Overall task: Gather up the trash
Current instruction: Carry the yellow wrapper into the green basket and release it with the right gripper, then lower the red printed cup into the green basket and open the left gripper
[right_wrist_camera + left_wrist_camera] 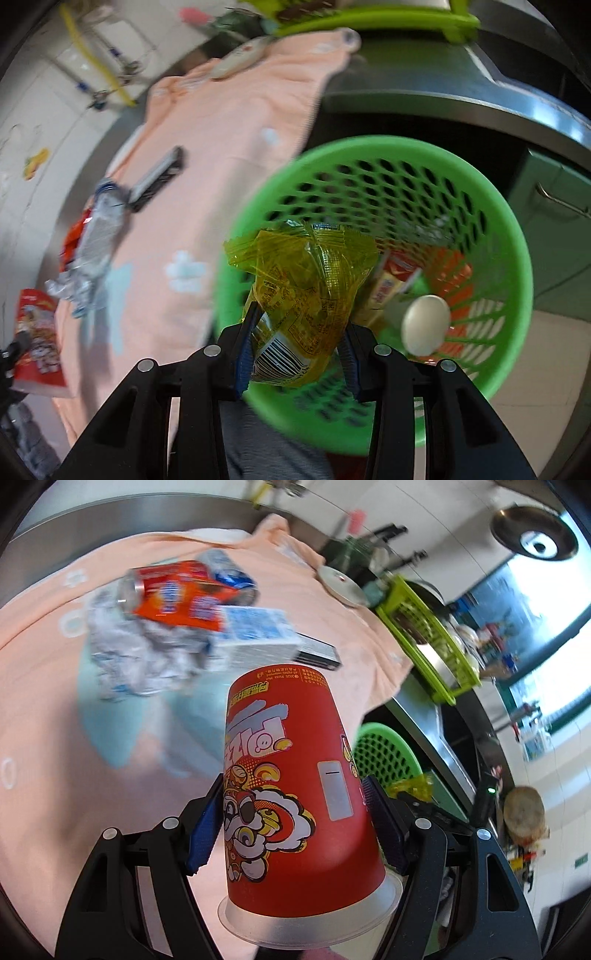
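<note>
My left gripper (295, 819) is shut on an upside-down red paper cup (295, 794) with a clear lid, held above the pink cloth (55, 709). Behind it lies a pile of trash: a crushed red can (173, 590), crumpled silver wrappers (140, 650) and a white and blue carton (258, 631). My right gripper (297, 345) is shut on a yellow plastic wrapper (303, 284), held over the near rim of the green trash basket (509, 236). The basket holds a white bottle (424, 325) and orange packaging (454, 266). The cup also shows in the right wrist view (37, 339).
A dark flat remote-like object (317, 651) lies beside the carton, and shows in the right wrist view too (159, 181). A lime green crate (424, 635) stands on the steel counter to the right. A round metal lid (341, 585) lies at the cloth's far edge.
</note>
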Available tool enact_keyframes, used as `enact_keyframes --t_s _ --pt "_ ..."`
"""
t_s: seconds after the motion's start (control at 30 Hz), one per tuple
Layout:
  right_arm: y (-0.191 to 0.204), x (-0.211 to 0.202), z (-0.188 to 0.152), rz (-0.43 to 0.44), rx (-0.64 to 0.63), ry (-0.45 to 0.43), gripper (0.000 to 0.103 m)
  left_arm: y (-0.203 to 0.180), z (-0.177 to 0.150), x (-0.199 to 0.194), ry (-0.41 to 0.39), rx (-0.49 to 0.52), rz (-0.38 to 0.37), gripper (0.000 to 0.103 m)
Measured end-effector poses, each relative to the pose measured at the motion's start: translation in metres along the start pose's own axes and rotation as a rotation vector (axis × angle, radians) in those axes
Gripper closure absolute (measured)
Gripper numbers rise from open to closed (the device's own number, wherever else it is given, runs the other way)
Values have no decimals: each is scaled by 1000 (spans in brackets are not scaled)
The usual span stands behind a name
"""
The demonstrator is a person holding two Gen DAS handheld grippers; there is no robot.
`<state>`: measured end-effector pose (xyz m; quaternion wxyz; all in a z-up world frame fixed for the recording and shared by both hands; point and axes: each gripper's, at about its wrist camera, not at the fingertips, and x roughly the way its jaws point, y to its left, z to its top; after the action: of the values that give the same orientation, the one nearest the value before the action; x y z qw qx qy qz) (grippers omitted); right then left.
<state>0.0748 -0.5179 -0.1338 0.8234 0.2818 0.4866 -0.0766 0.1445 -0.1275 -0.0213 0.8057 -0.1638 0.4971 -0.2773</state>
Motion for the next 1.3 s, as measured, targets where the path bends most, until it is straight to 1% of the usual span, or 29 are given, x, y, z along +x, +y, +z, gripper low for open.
enact_keyframes --t_s 0.1,0.17,0.2,0.27,0.43,0.67,0.8,0.93,1.07,1.2,1.3 --pt "-15 11 1 -12 10 33 63 -19 2 14 18 27 -9 32" --pt "-20 18 0 -11 16 49 57 -32 3 25 35 44 -15 32" --pt "-22 20 1 -13 19 52 56 -38 3 29 41 50 -16 32" --pt "-26 24 2 -2 26 63 47 -51 3 39 60 70 -21 32" --pt "-29 25 2 0 14 59 43 -79 3 63 99 115 -37 32" --pt "-43 0 2 11 3 12 38 -119 -2 102 166 185 -66 32" --pt "-50 -23 -2 -23 -35 -46 35 -138 -5 126 197 210 -78 32" --pt "-56 -41 -9 -66 -78 -96 32 -154 -11 160 242 240 -79 32" --pt "-65 -54 -16 -86 -90 -129 31 -166 -16 193 286 266 -66 32" --pt "-76 -61 -22 -92 -84 -144 31 -174 -23 227 314 311 -29 32" --pt "-83 -61 -25 -96 -70 -139 31 -176 -29 254 355 333 5 32"
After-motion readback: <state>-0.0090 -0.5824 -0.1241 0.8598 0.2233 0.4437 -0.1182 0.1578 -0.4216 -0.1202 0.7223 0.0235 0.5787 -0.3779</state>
